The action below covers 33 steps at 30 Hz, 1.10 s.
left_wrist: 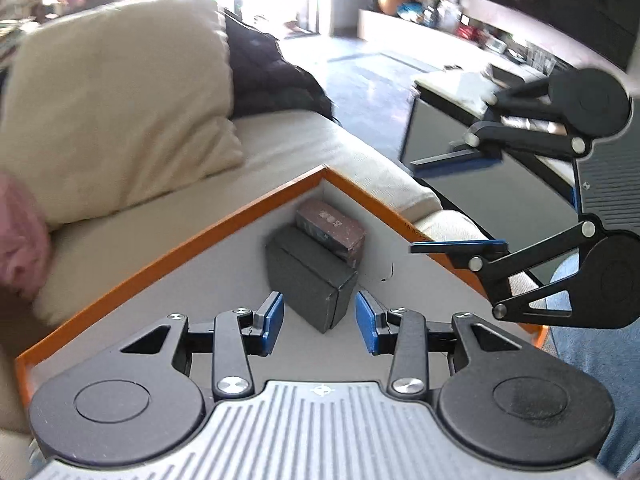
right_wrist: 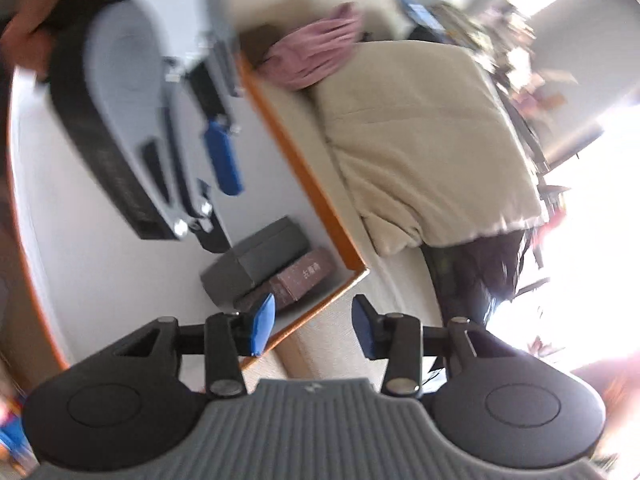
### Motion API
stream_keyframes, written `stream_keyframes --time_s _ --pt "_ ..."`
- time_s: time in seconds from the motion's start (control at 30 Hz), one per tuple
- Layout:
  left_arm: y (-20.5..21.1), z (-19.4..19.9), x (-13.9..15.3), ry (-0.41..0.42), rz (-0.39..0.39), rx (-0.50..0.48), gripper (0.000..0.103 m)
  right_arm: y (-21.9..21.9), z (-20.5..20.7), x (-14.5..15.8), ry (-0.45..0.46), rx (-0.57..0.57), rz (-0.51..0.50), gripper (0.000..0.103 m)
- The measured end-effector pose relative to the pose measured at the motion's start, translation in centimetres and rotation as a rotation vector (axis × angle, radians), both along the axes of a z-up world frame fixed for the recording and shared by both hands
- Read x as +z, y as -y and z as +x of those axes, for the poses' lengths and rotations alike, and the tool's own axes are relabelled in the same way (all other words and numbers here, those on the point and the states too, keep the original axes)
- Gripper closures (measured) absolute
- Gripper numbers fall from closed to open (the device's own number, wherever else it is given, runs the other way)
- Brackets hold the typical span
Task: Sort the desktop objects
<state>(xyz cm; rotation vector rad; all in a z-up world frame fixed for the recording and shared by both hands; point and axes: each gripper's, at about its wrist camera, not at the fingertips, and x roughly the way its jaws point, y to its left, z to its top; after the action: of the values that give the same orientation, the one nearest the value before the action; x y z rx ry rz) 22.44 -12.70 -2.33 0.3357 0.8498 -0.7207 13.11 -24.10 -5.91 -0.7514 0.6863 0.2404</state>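
Observation:
A dark grey box point(left_wrist: 310, 276) lies in the far corner of a white tray with an orange rim point(left_wrist: 168, 256). A smaller brown box point(left_wrist: 332, 230) rests behind it against the corner. My left gripper point(left_wrist: 319, 322) is open just in front of the grey box, a pad on each side of its near end, not touching. My right gripper point(left_wrist: 456, 200) is open and empty, held above the tray's right rim. In the right wrist view the grey box point(right_wrist: 256, 260) and the brown box point(right_wrist: 304, 276) lie beyond my open right gripper point(right_wrist: 312, 330); the left gripper point(right_wrist: 224, 160) is blurred.
The tray rests on a beige sofa point(left_wrist: 304, 140) with a large beige cushion point(left_wrist: 116, 100), a dark jacket point(left_wrist: 268, 72) and pink cloth point(right_wrist: 316, 48). A low table point(left_wrist: 460, 92) stands across the floor at right.

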Motion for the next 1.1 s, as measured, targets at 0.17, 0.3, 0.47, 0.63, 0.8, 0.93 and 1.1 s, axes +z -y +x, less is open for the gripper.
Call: stream_keyframes --time_s 0.17,0.3,0.47,0.63,0.8,0.93,1.1 --pt "-1.7 -4.0 2.4 0.024 0.047 0.067 0.057 0.3 -1.8 1.1 -0.016 -0.172 0.198 0.059" --pt "-3.4 -7.7 3.8 0.021 0.051 0.075 0.057 0.6 -5.5 1.5 -0.056 -0.282 0.38 0.065" --pt "-6.4 -10.6 3.5 -0.045 0.062 0.201 0.057 0.1 -9.6 2.2 -0.085 -0.337 0.645 0.066" --pt "-9.3 -11.8 1.2 -0.155 0.062 0.387 0.055 -2.3 -10.2 0.3 -0.249 -0.357 0.842 0.065" --pt "-10.4 -12.1 -2.0 -0.215 0.033 0.512 0.051 -5.8 -8.6 -3.3 -0.441 -0.406 0.97 0.062" --pt "-11.6 -11.9 -3.1 -0.223 -0.002 0.587 0.047 -7.5 -6.9 -4.8 -0.507 -0.447 1.02 0.06" --pt "-12.4 -11.5 -3.0 -0.212 -0.001 0.61 0.042 -8.3 -4.3 -6.4 -0.554 -0.542 1.039 0.057"
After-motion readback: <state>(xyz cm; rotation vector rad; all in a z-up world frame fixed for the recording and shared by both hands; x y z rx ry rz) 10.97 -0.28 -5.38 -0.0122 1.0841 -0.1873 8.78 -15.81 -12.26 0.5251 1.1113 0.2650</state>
